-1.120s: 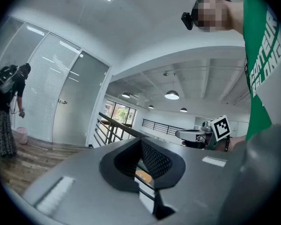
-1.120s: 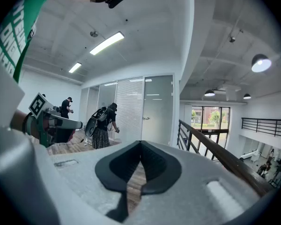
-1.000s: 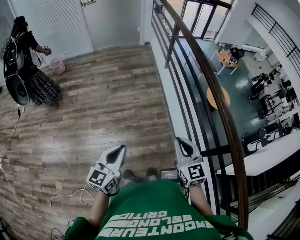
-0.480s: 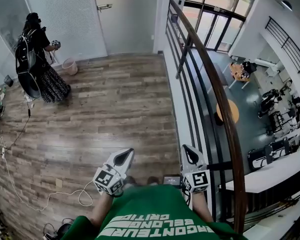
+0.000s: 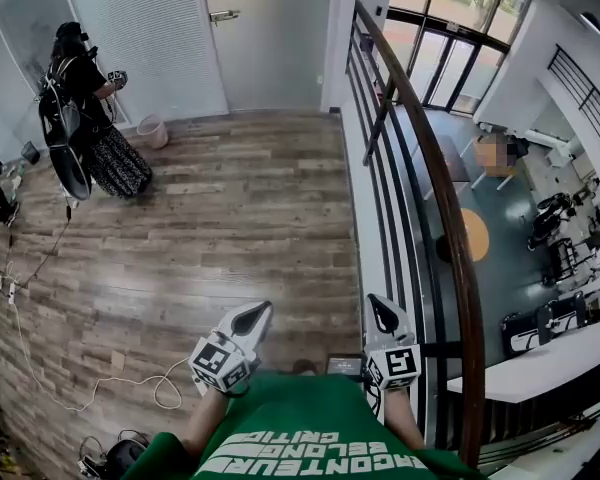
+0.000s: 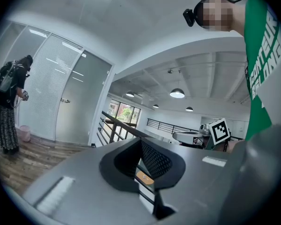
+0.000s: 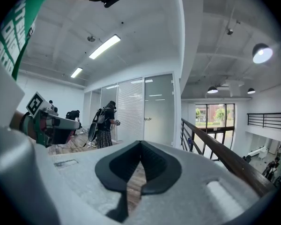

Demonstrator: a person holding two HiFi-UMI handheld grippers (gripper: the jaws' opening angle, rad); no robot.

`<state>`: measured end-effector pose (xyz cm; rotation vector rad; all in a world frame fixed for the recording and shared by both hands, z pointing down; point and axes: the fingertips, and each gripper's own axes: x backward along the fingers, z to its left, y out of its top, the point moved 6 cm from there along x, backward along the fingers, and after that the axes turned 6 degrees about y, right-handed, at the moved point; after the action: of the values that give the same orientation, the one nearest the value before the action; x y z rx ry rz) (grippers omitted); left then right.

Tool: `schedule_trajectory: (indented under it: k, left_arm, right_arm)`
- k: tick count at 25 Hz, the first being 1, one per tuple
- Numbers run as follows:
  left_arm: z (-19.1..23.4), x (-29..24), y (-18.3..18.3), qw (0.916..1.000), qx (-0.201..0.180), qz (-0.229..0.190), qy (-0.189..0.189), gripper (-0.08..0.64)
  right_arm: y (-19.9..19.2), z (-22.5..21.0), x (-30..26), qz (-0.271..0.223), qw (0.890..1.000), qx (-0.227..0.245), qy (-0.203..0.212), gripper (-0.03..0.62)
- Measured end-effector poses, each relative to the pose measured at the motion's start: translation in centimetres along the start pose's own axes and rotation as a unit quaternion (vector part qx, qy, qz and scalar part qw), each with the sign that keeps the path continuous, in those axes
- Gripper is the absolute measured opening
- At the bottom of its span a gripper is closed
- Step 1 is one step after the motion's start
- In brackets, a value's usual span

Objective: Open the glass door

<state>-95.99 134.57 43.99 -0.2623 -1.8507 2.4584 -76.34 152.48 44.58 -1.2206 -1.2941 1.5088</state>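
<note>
Frosted glass door (image 5: 270,43) with slim metal handle (image 5: 223,15), shut, at far edge of wood-plank floor (image 5: 210,218), left gripper (image 5: 250,318) and right gripper (image 5: 382,311) near its close edge, ribbed black fingers (image 7: 159,168) pressed together on both, holding nothing

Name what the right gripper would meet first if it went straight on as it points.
Probably the glass door at the far end; the wooden floor between looks free, though depth is unclear.
</note>
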Motion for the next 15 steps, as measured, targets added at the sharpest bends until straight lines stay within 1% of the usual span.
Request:
schedule_trajectory:
  k: [3,6,10,15]
  left_arm:
    - [-0.2,-1.0,-0.1,1.0,0.008,0.005,0.003,0.017]
    - [0.7,-1.9,-0.6,0.9999,0.008,0.008,-0.001,0.017]
    - [2.8,-4.2,-0.2,0.9999,0.01,0.005,-0.007,0.017]
    - [6.8,-8.9,0.5,0.9997,0.018,0.003,-0.018,0.017]
  right_arm:
    - [-0.3,-0.9,-0.7,0.005,1.0,-0.001,0.007,-0.006]
    - [-0.4,-1.2,-2.0,0.006,1.0,-0.005,0.009,-0.006]
    - [-0.6,-2.2,-4.5,0.008,1.0,-0.006,0.006,-0.006]
    - [-0.2,-4.6,-8.9,0.022,1.0,0.003,-0.007,-0.006]
